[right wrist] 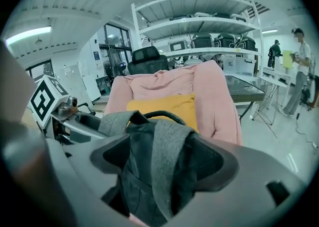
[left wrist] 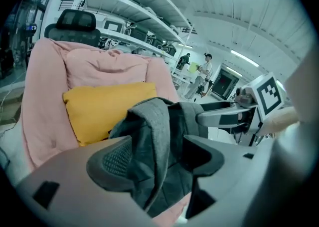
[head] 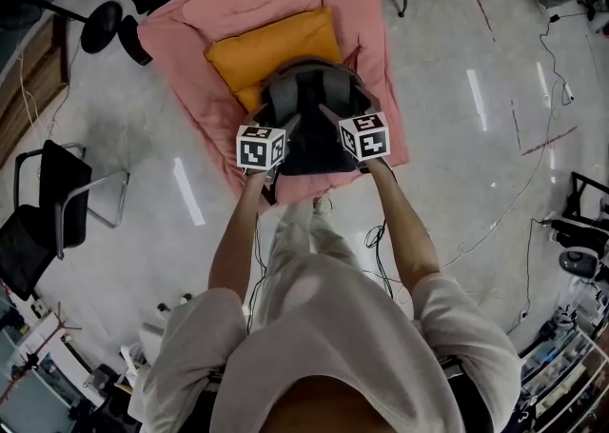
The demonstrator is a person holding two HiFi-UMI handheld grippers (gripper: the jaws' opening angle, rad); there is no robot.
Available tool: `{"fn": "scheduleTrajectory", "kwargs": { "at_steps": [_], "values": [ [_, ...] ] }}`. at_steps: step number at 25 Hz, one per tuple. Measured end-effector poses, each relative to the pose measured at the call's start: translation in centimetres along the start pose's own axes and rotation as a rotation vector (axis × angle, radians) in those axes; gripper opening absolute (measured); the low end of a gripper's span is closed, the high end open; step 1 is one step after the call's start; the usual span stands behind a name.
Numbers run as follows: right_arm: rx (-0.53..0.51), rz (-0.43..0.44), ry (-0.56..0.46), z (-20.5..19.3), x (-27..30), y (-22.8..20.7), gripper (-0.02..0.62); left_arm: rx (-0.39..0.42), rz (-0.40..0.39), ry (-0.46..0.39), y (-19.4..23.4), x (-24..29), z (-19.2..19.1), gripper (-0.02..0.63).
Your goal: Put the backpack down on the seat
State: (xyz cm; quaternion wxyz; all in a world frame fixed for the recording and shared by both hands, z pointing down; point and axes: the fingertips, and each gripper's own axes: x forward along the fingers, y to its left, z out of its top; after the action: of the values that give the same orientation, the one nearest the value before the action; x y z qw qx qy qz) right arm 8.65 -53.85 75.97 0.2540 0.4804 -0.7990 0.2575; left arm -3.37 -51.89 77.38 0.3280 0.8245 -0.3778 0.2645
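Left gripper (left wrist: 159, 157): jaws wide apart, a grey strap (left wrist: 155, 121) hanging loose between them, pads not pressing it. Right gripper (right wrist: 164, 162): same, jaws spread, the other strap (right wrist: 167, 151) running through the gap, nothing clamped. Backpack (head: 309, 117) sits just in front of the yellow cushion (head: 271, 50), touching it, on the pink seat (head: 376, 31). I judge the cushion props it upright, so both grips can be slack. Set-down looks done. Next I'd back both grippers off the straps, watching for snags.
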Motion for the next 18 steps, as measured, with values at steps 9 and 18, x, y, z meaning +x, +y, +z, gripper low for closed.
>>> {"fn": "scheduleTrajectory", "kwargs": {
  "at_steps": [9, 18],
  "values": [
    [-0.023, -0.014, -0.105, 2.3, -6.0, 1.6, 0.342, 0.000, 0.049, -0.085, -1.1, -5.5, 0.4, 0.295],
    [-0.063, -0.019, -0.176, 3.1, -12.0, 3.6, 0.239, 0.081, 0.018, -0.195, -6.5, -10.9, 2.4, 0.293]
  ]
}}
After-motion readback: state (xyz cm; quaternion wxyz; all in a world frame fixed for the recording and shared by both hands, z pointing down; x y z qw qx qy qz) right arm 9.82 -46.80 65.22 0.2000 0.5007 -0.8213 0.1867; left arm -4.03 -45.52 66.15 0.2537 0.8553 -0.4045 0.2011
